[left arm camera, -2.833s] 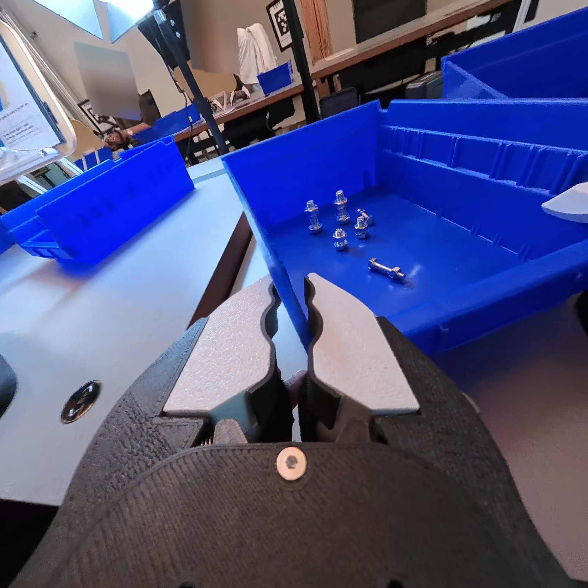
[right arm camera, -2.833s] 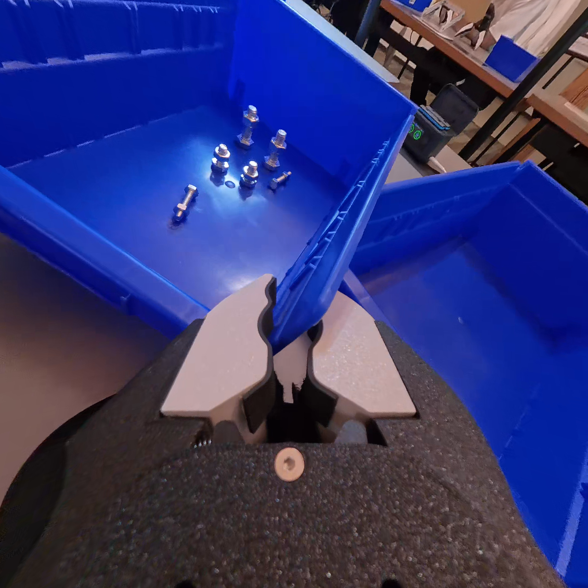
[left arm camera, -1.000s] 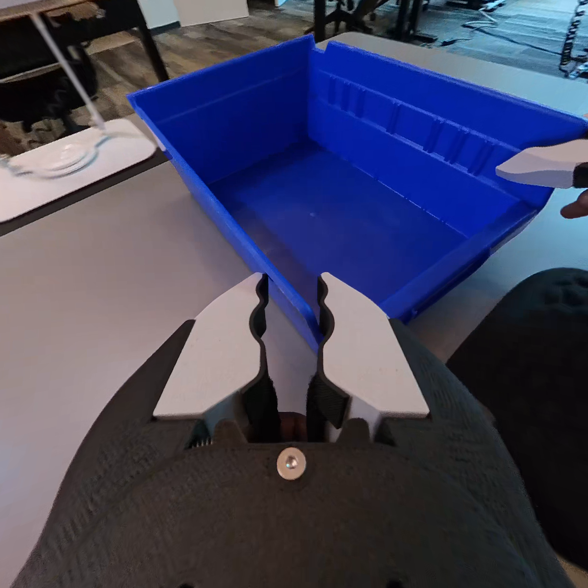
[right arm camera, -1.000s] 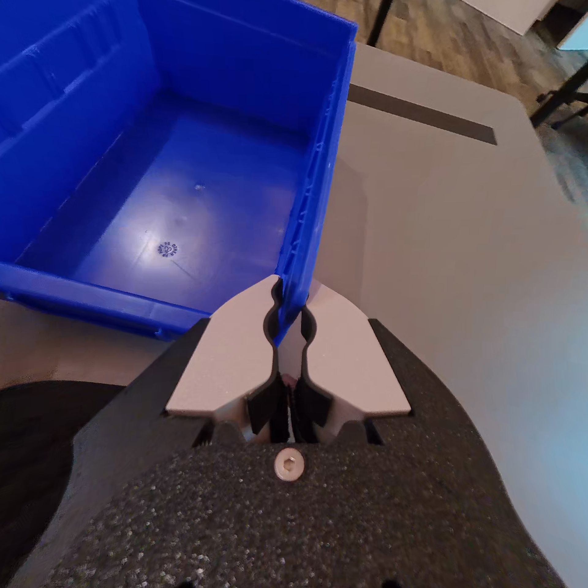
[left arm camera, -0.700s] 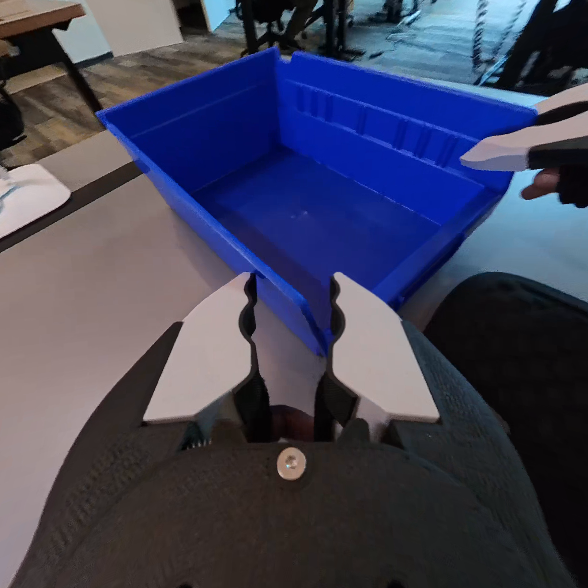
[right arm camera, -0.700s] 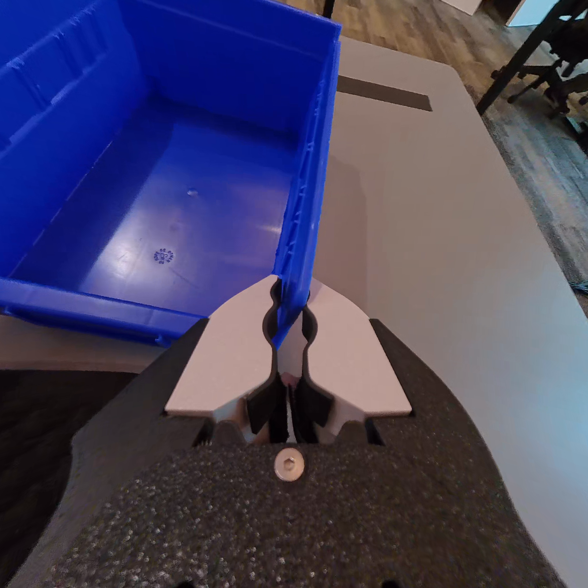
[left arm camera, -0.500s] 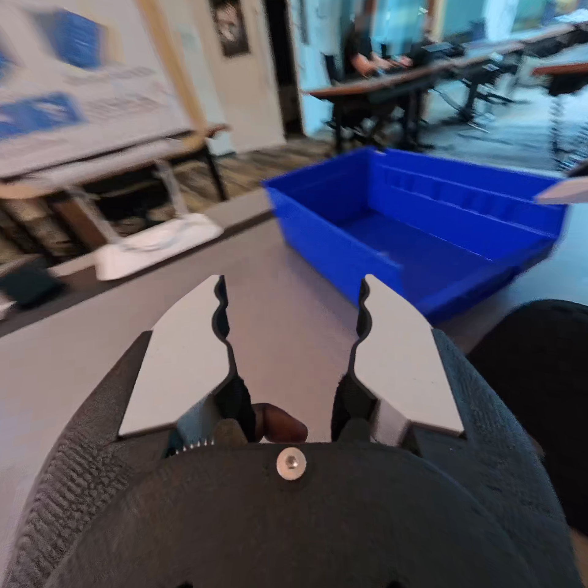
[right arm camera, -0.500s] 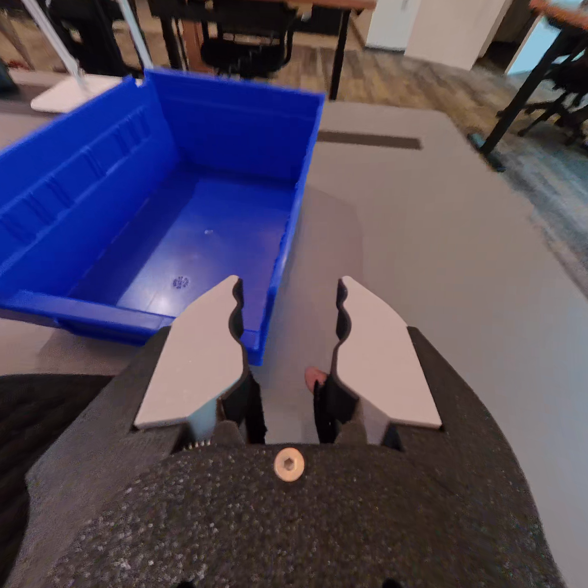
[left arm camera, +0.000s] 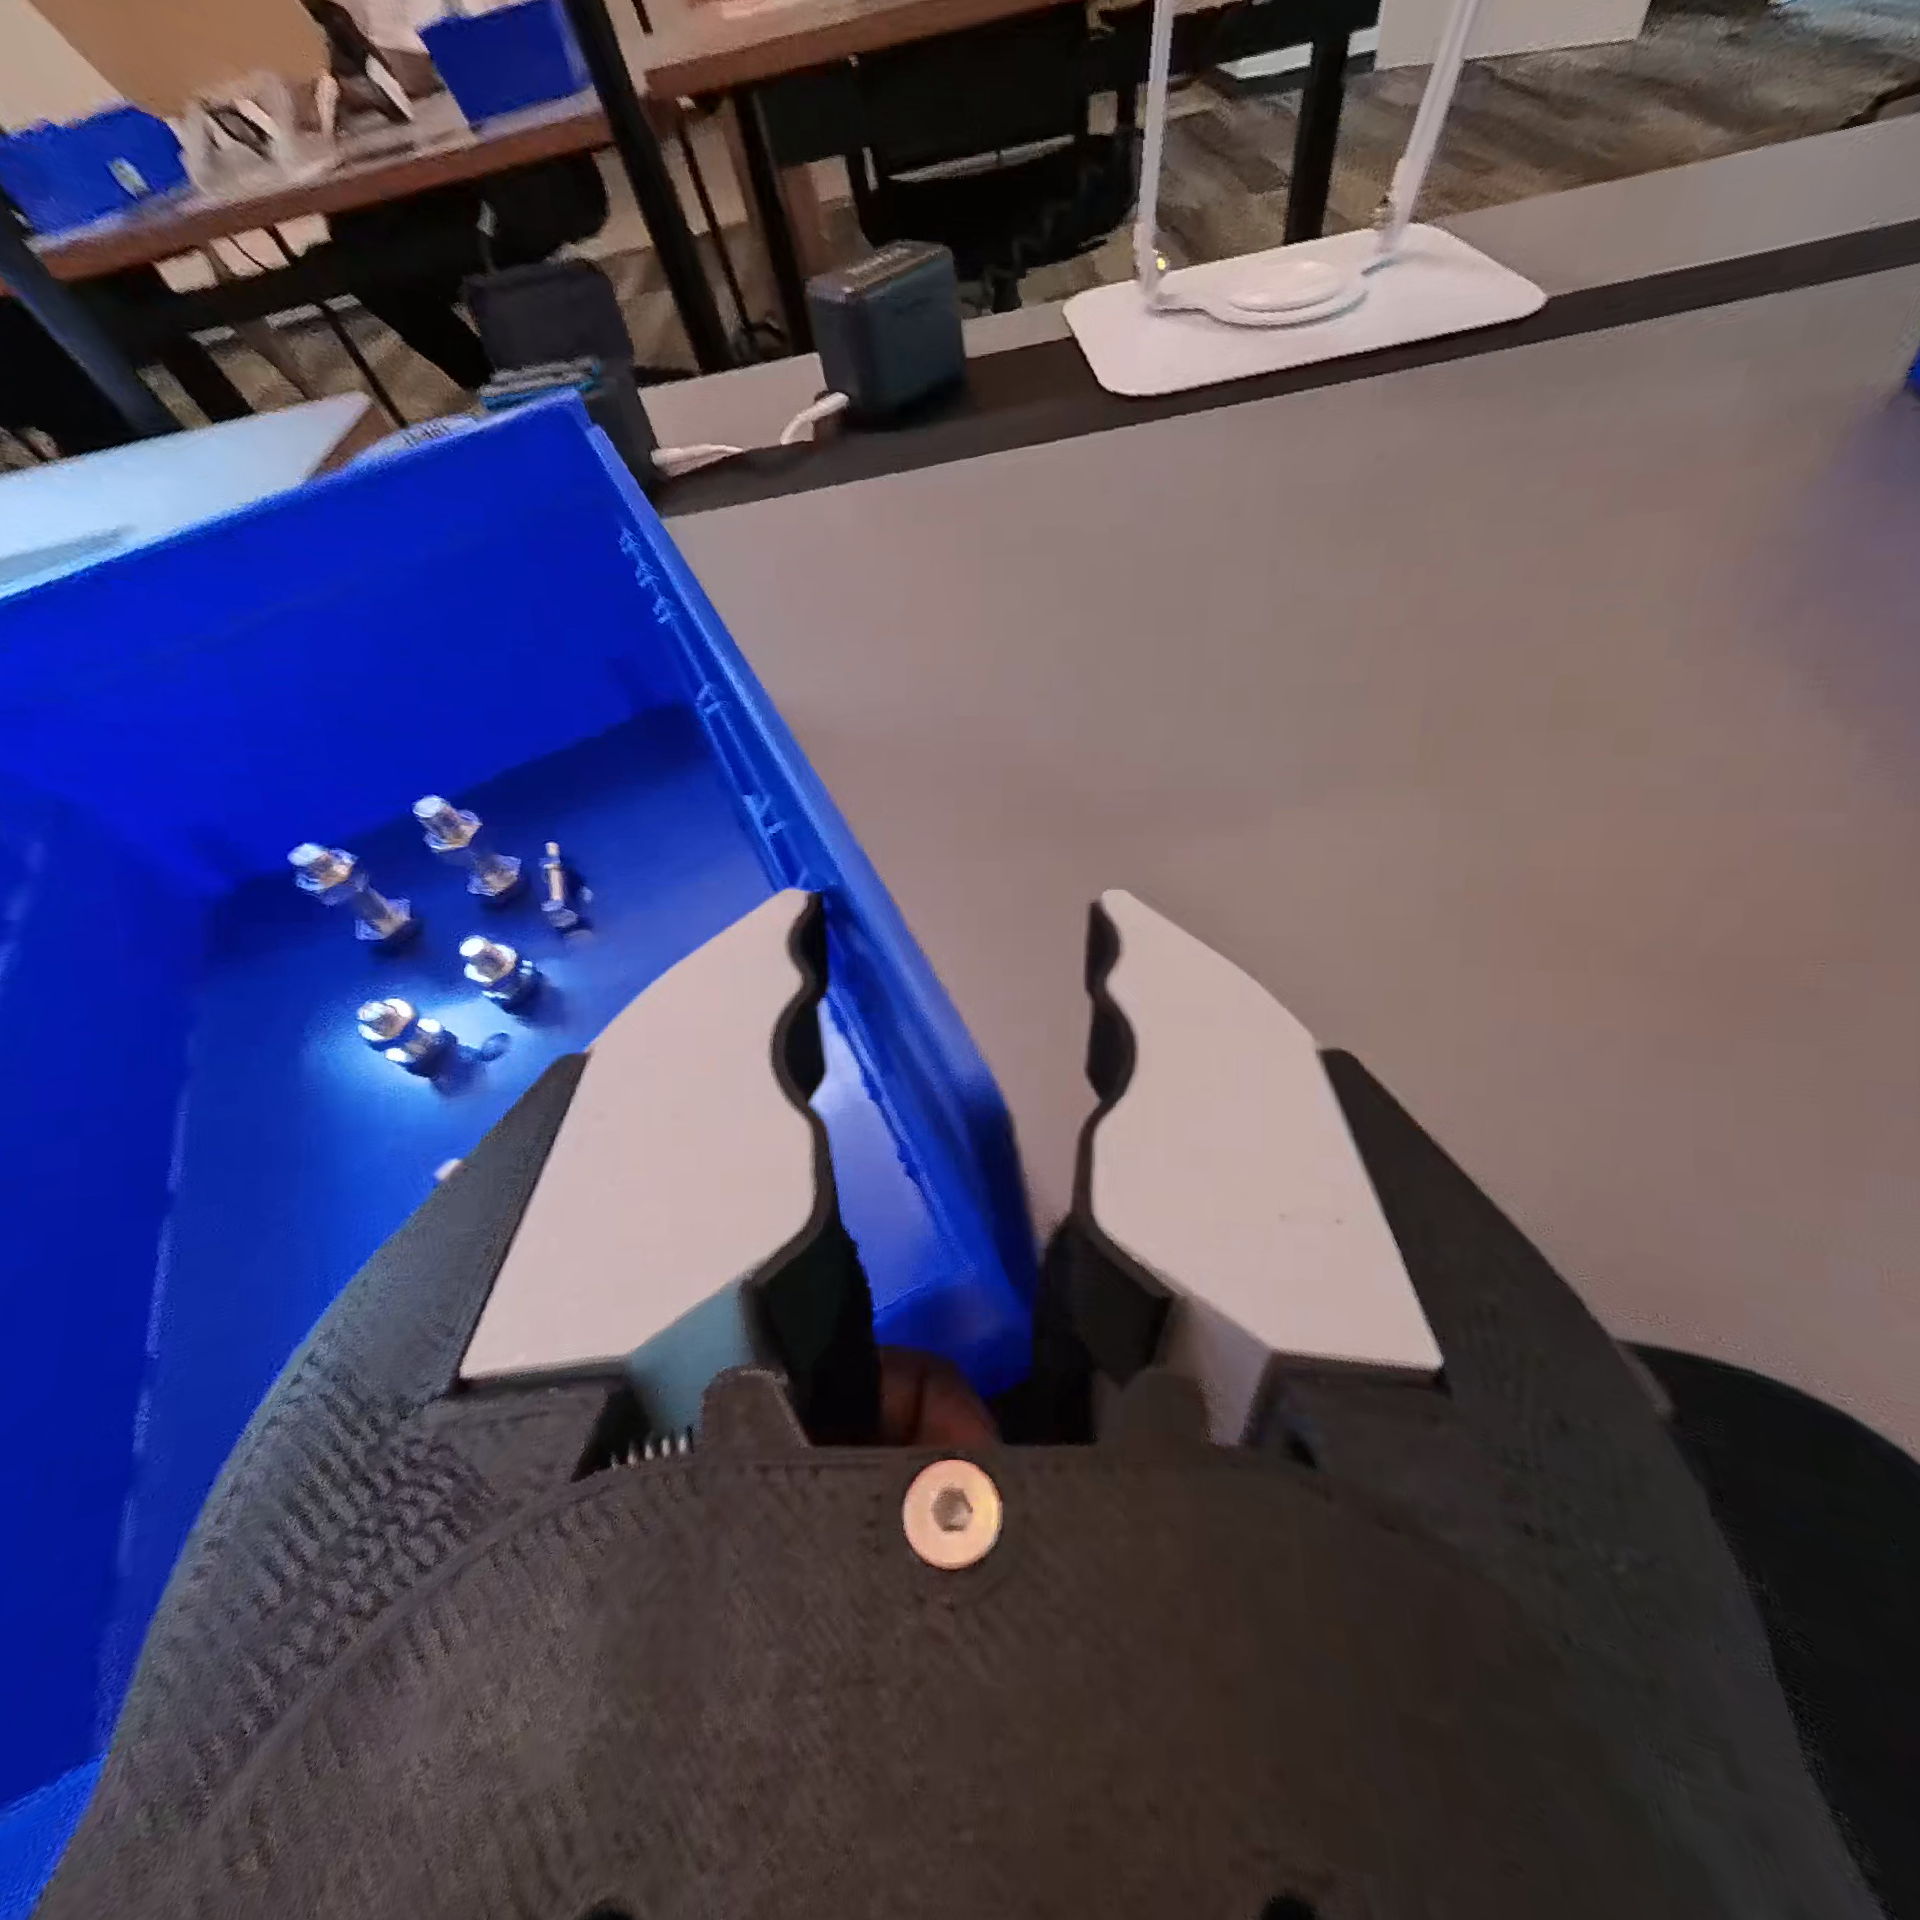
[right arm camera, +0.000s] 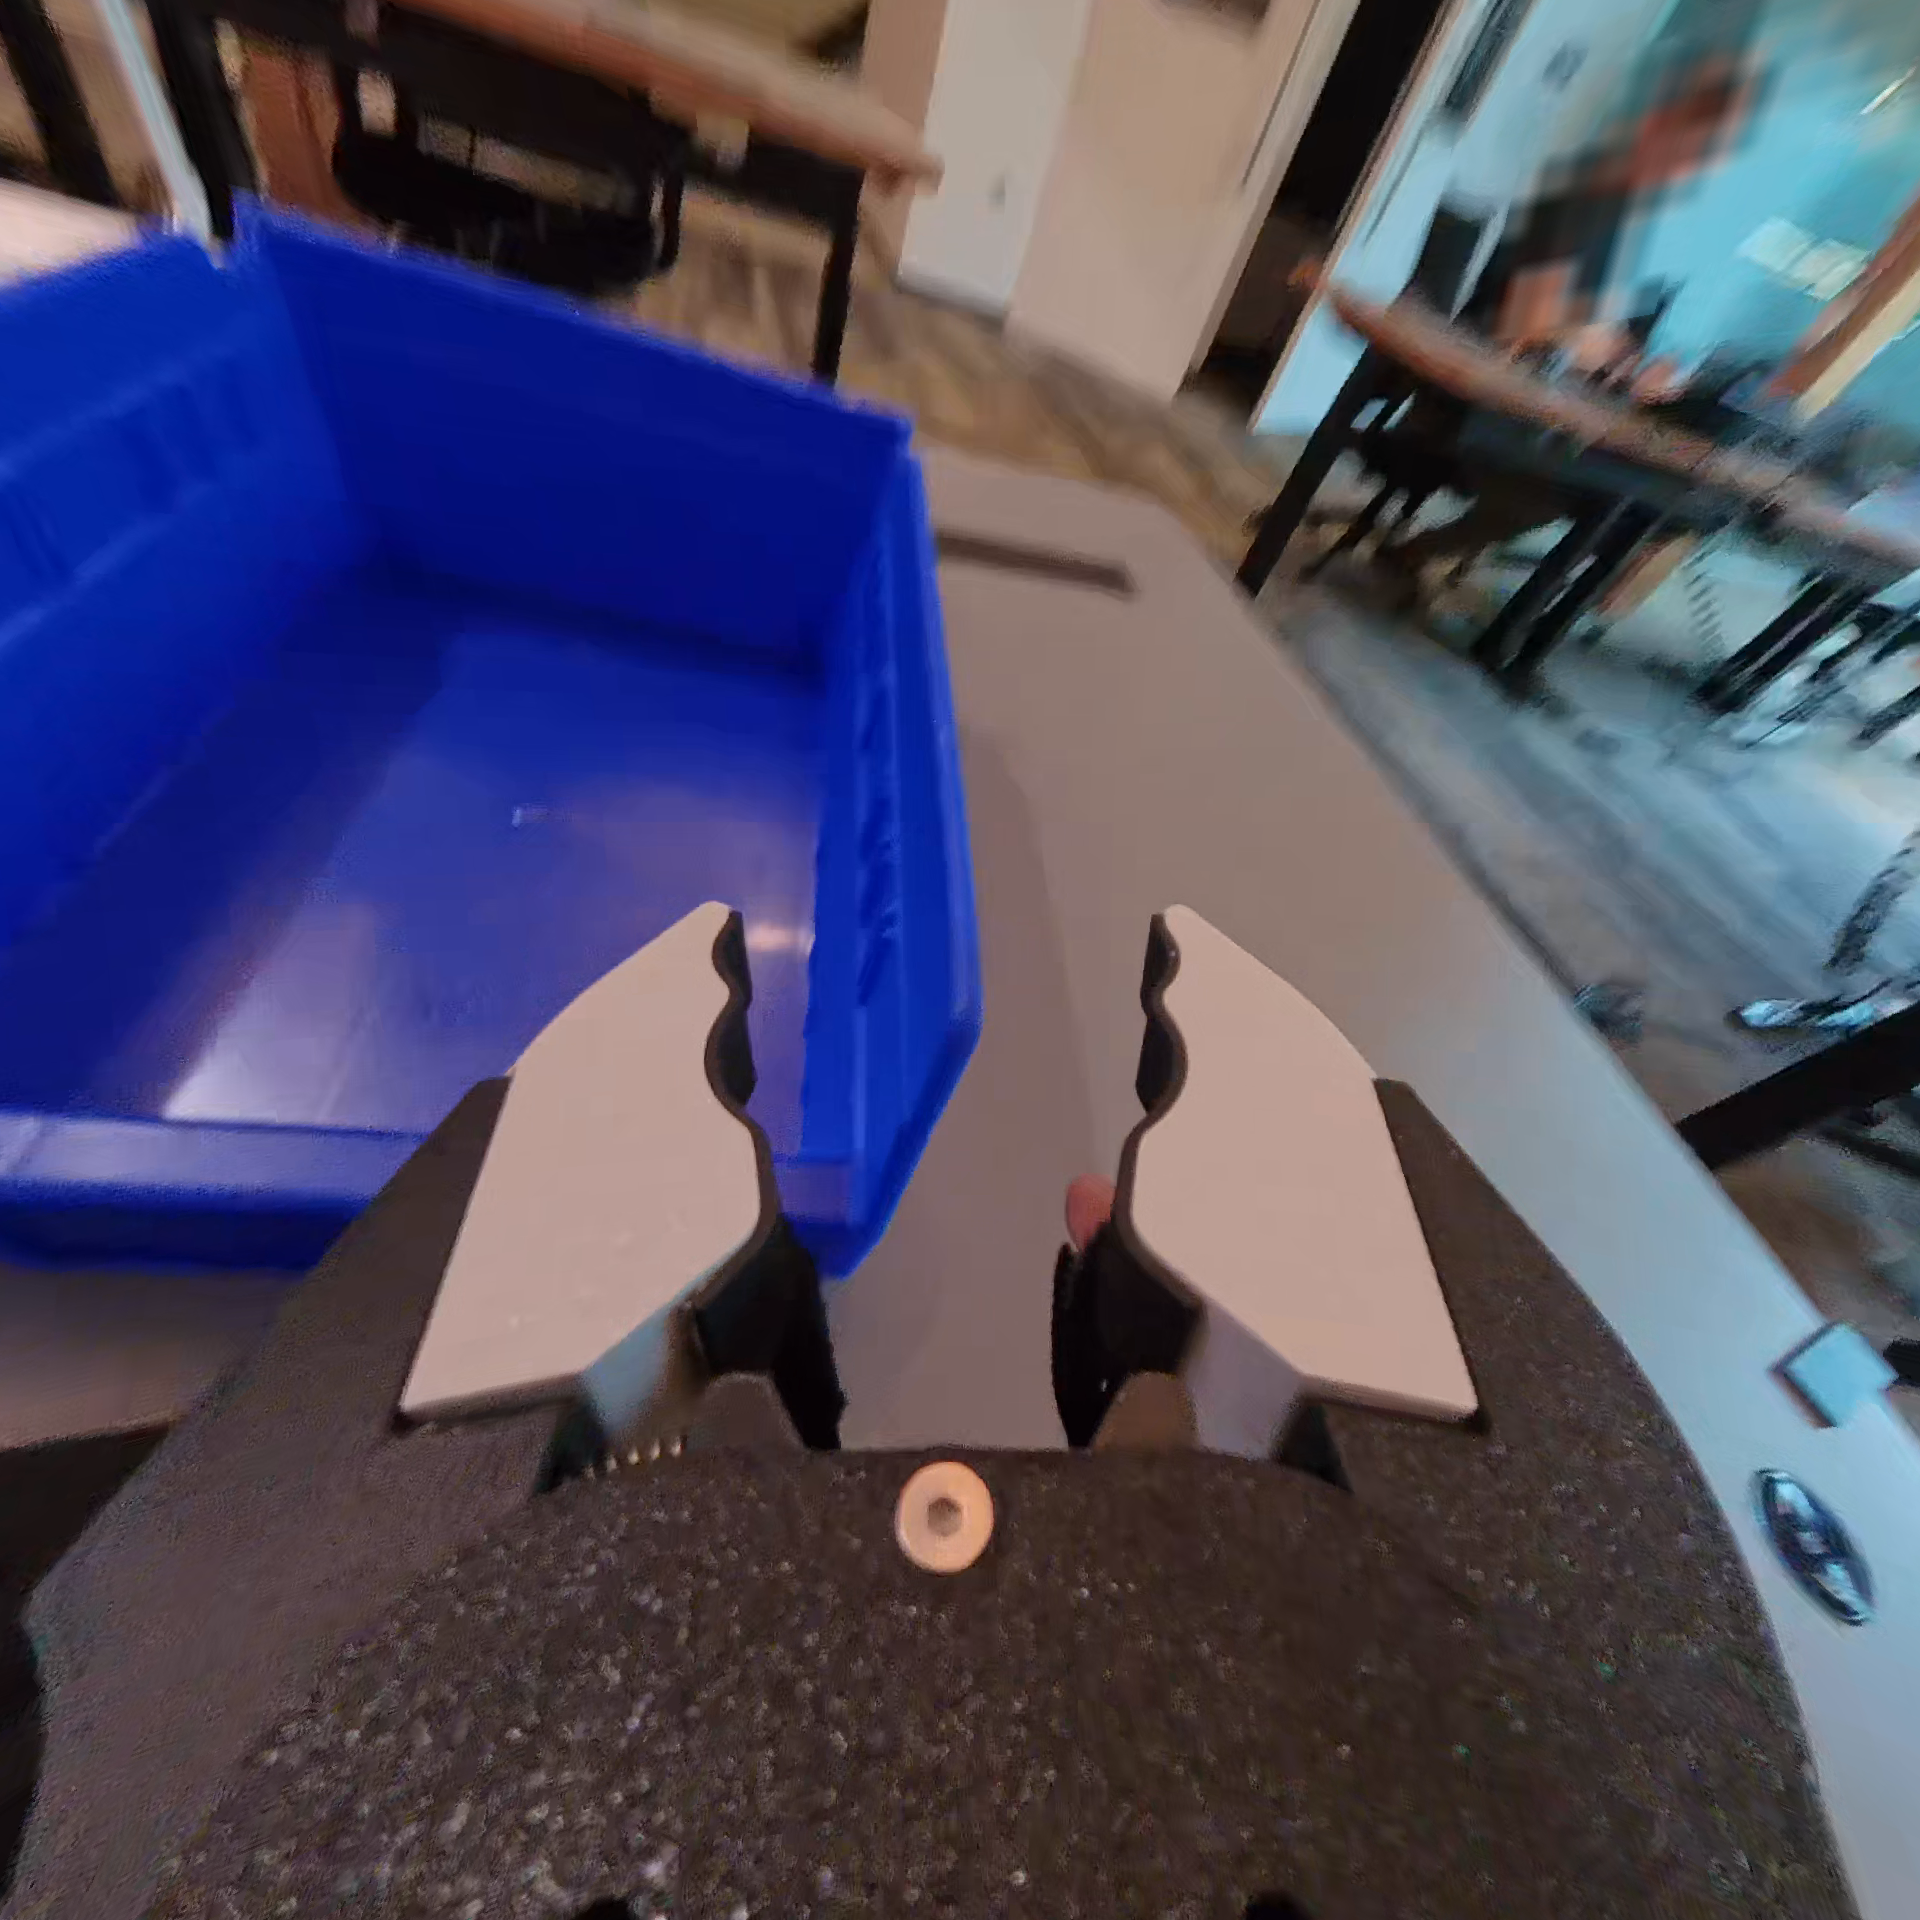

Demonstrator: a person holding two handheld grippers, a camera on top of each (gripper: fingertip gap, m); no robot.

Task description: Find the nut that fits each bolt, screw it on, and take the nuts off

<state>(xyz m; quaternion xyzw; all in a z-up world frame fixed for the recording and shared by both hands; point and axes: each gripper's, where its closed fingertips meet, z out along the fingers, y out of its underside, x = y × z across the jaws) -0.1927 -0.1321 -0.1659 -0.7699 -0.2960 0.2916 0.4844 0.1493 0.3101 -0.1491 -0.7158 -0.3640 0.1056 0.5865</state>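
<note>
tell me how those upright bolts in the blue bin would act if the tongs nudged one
The standing bolts rest on small heads with nuts high on the shaft, so they would probably tip easily. Once down, like the lying bolt, one would likely roll on the glossy bin floor. Being shiny metal, they may slip in the tongs.

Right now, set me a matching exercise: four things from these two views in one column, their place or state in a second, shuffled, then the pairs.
1. bolts with nuts
2. empty blue bin
3. left gripper
4. white lamp base

A. open, straddling a bin wall
B. nothing inside it
C. far edge of the grey table
D. on a blue bin's floor

Pairs: 1-D, 2-B, 3-A, 4-C
</note>
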